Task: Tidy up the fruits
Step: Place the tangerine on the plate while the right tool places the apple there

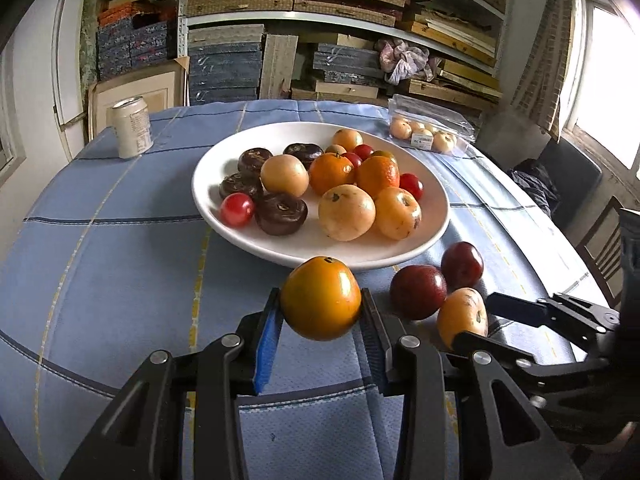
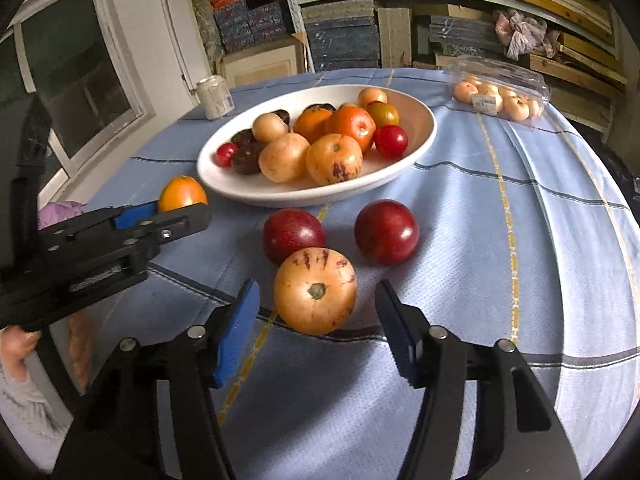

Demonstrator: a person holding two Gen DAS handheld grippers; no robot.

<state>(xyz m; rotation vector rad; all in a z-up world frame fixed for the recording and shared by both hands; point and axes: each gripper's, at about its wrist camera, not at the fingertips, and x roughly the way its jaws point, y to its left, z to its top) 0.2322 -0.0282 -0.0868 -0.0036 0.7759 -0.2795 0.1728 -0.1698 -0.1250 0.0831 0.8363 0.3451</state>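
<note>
Left gripper [image 1: 322, 308] has its jaws clamped on the orange tomato [image 1: 320, 298]; right gripper [image 2: 318, 312] jaws sit apart around the streaked fruit [image 2: 315, 291]. I'd center before squeezing, gently, then lift toward the plate [image 1: 434, 236].

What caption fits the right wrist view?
Right gripper straddles a pale striped round fruit on the blue checked tablecloth, jaws not yet touching, before a white oval plate of mixed fruit.

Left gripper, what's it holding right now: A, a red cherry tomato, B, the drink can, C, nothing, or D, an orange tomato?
D: the left gripper is closed on an orange tomato, lifted just in front of the white plate.
</note>
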